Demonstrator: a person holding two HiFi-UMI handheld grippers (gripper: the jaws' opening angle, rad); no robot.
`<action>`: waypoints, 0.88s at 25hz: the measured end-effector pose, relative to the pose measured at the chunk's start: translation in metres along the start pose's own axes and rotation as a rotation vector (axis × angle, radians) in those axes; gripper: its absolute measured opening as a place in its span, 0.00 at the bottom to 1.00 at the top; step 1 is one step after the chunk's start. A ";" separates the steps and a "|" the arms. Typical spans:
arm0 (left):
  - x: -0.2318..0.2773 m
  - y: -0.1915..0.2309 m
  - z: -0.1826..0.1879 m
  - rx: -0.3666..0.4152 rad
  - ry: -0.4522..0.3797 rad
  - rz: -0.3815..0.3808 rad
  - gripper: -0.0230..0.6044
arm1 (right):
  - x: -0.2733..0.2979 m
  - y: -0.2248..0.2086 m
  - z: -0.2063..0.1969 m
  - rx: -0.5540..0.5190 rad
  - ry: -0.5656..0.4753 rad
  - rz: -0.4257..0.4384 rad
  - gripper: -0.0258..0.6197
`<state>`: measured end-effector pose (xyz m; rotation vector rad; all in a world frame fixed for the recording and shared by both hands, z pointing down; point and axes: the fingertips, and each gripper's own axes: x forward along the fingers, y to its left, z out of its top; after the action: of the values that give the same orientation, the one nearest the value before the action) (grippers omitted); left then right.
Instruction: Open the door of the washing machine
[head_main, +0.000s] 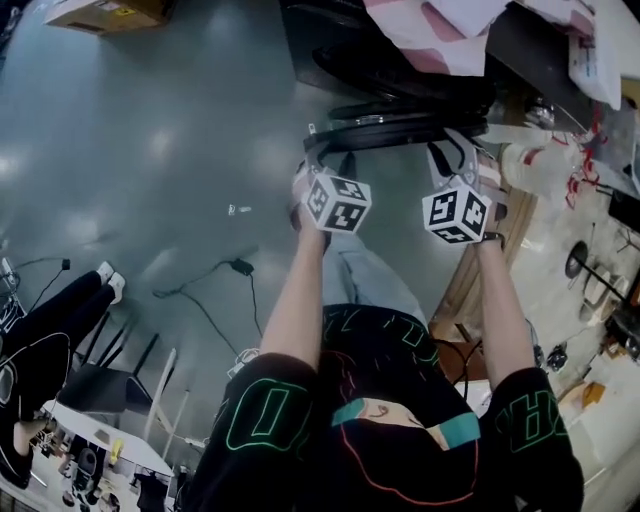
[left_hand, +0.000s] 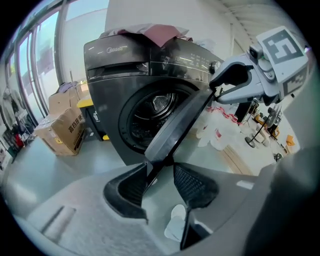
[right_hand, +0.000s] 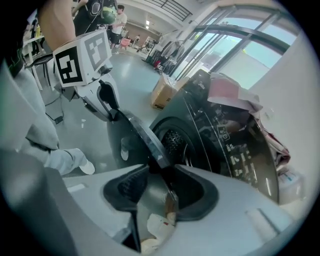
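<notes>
Forearms (head_main: 298, 290) of the person reach forward and down from black sleeves, one gripper in each hand, marker cubes (head_main: 337, 203) side by side and a little apart.

Left gripper (left_hand: 160, 168): jaws released, standing apart. The lower rim of the washing machine door (left_hand: 185, 120) runs in between them. It lies against the left pad and stands clear of the right pad, so there is no clamp on it.

Right gripper (right_hand: 162, 170): jaws also apart, straddling the same door further along its rim. The rim sits nearer one jaw, with a gap showing on the other side; not clenched. Seen from the left gripper view, it sits over the door's upper edge.

Door: dark, round, swung partly out from the front of the washing machine (left_hand: 107, 80), tilted edge-on to both gripper cameras, hinged side near the machine. Behind it the drum opening (left_hand: 155, 107) is exposed, perforated metal visible inside.

Machine: dark grey front-loader, on a grey glossy floor (head_main: 150, 150). Control panel along the top front. Pinkish cloth (left_hand: 160, 32) is heaped on its lid.

Beyond: cardboard box (left_hand: 62, 131) on the floor beside the machine, tall windows behind it.
</notes>
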<state>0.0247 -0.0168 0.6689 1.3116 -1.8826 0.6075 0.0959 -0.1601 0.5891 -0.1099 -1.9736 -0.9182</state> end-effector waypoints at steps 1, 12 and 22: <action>-0.003 -0.006 -0.006 -0.014 0.011 -0.003 0.32 | -0.003 0.004 -0.002 -0.013 -0.002 0.005 0.28; -0.030 -0.076 -0.052 -0.034 0.032 0.047 0.25 | -0.028 0.036 -0.032 -0.145 -0.034 0.061 0.28; -0.043 -0.144 -0.082 -0.086 0.095 0.044 0.22 | -0.052 0.058 -0.060 -0.284 -0.042 0.116 0.29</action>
<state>0.1922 0.0158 0.6795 1.1692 -1.8430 0.5940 0.1921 -0.1431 0.5987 -0.4042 -1.8431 -1.1223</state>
